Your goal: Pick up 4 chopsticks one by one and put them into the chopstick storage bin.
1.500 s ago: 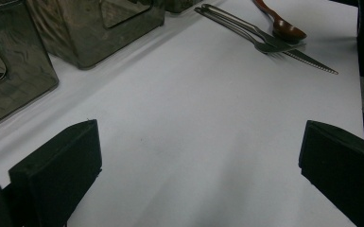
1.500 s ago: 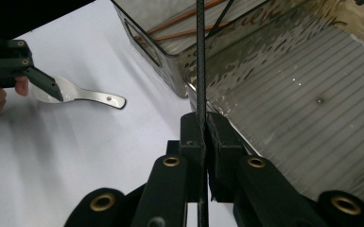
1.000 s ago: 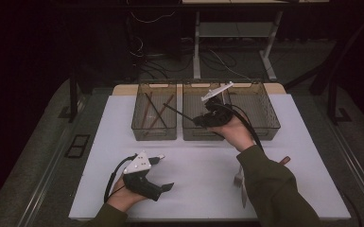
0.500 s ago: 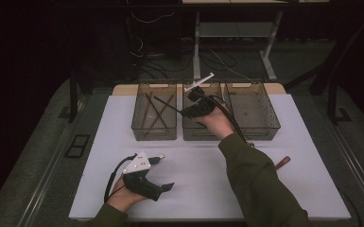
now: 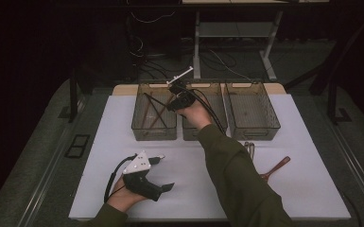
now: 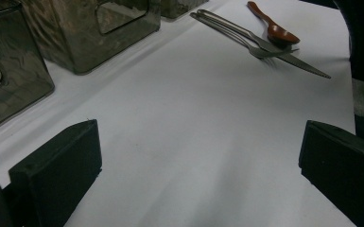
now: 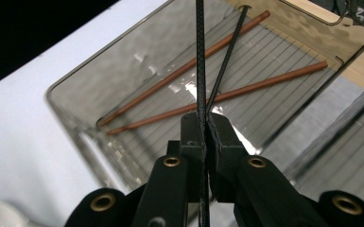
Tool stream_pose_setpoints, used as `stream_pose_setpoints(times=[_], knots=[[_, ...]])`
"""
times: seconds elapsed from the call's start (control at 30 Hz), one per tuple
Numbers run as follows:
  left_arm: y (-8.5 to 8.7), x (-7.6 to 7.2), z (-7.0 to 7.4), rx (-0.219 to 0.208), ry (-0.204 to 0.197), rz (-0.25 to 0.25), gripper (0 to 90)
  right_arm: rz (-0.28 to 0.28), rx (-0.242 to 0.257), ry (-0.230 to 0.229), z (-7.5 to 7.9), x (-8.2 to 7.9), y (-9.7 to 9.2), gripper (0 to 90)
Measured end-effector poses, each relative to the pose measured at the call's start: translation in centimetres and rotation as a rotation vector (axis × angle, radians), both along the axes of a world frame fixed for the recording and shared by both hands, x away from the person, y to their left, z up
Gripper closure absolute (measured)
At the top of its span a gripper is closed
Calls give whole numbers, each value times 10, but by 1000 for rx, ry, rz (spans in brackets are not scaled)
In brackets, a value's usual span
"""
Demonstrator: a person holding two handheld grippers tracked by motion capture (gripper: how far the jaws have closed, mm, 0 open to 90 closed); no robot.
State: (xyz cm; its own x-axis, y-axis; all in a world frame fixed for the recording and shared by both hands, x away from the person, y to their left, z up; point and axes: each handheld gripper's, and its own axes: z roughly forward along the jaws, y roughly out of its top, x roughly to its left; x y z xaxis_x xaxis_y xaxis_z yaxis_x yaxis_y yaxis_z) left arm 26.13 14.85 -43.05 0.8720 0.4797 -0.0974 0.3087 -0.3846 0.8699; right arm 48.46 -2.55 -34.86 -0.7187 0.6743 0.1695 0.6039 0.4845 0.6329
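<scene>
— Black chopstick (image 7: 200, 56) clamped between the jaws of the right gripper (image 7: 206, 124); in the right gripper view the pads are pressed tight on it and the thin stick runs straight up from them.

— And where is it over the table?

— Above the far left bin (image 5: 154, 113), the smoky clear one. In the high view the right gripper (image 5: 178, 97) is held over the inner edge of that bin, where it meets the middle bin (image 5: 203, 116), with the person's sleeve (image 5: 236, 179) stretching in from the near side.

— Anything already in that bin?

— Two brown chopsticks (image 7: 227, 94) lie crossed on its ribbed floor, and a second black chopstick (image 7: 227, 61) leans up just beside the held one. Whether the two black sticks touch I cannot tell.

— The other hand?

— The left gripper (image 5: 157, 174) rests on the white mat (image 5: 99, 142) at the near left, well apart from the bins. In the left gripper view its jaws stand wide apart with bare mat between them.

— What is left on the mat?

— To the right, near the far right bin (image 5: 251, 109): a metal fork (image 6: 236, 35) and a knife (image 6: 288, 59) lying side by side, and a brown wooden spoon (image 6: 274, 28) touching them at its bowl end.
</scene>
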Motion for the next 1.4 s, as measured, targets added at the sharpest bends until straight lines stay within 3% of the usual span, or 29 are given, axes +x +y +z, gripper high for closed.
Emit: stream_pose_setpoints(times=[0.33, 0.53, 0.67, 0.83, 1.07, 1.2, 1.33, 1.4], knots=[[1, -1, 1, -8, 1, -1, 0, -83, -48, 22, -17, 23, 28, 850], [0, -1, 1, -7, 3, -4, 0, -88, -54, 23, -24, 26, 39, 844], [1, -1, 1, -8, 2, -4, 0, -96, -26, 7, -24, 25, 41, 690], [1, -1, 1, -8, 1, -4, 0, -89, -8, 8, -20, 25, 38, 581], [1, -1, 1, -4, -2, -7, 0, -9, 34, 3, -11, 21, 30, 423], [2, -1, 1, -6, 1, -2, 0, 12, 32, -46, -7, 13, 21, 379], [2, -2, 1, -2, -1, -5, 0, 38, 82, -61, -2, 5, 9, 355], [2, -1, 1, -3, -2, -6, 0, 32, 81, -93, 0, -2, 4, 337]])
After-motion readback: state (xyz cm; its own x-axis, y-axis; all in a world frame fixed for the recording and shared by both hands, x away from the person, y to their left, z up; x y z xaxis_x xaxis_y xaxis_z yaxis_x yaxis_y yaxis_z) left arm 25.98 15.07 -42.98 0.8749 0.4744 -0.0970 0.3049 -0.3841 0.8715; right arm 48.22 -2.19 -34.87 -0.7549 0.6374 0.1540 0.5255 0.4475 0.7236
